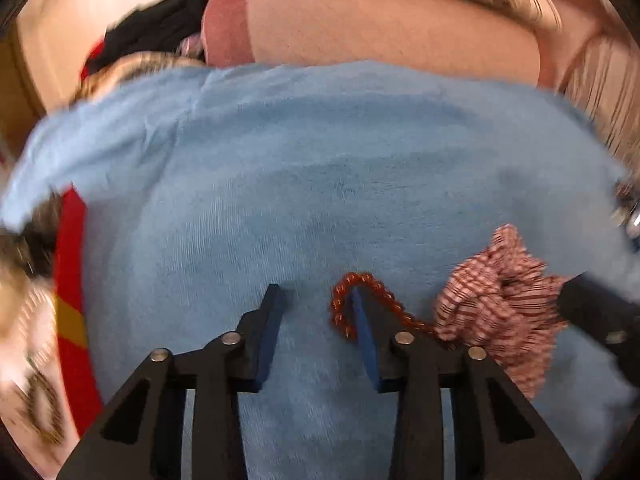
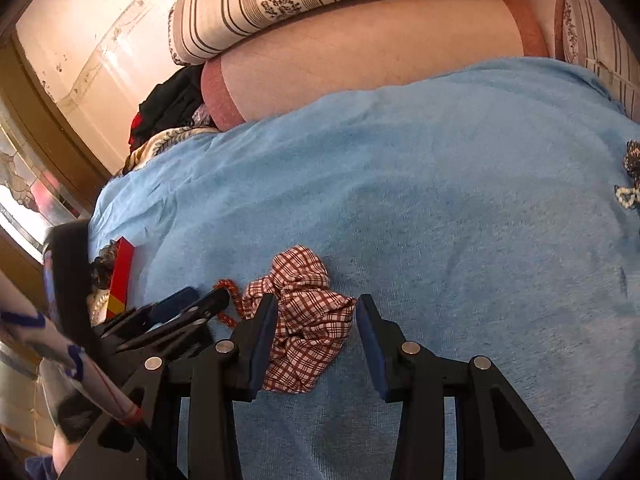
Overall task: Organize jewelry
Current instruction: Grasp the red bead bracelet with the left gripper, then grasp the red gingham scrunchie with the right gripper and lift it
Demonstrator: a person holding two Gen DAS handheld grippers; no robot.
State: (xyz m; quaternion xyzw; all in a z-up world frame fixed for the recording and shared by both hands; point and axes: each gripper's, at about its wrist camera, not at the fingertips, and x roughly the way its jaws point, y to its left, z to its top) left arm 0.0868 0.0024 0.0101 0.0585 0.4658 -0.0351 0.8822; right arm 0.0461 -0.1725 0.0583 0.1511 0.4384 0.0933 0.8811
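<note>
Lighting was soft daylight, pretty even, nothing harsh. In the right wrist view it seemed to come from a patterned glass window (image 2: 24, 188) at the left edge, which was blown out to near white. The blue blanket (image 2: 420, 208) was evenly lit there with only faint shadows under the checked scrunchie (image 2: 304, 312). The left wrist view was much worse: heavy motion blur smeared the left and right edges (the red box (image 1: 70, 288) was just a streak), while the orange bead strand (image 1: 356, 300) near the middle stayed fairly sharp. Both views had strong fisheye bending, dark vignette corners, and curved striped pillows (image 2: 320, 4) up top.
</note>
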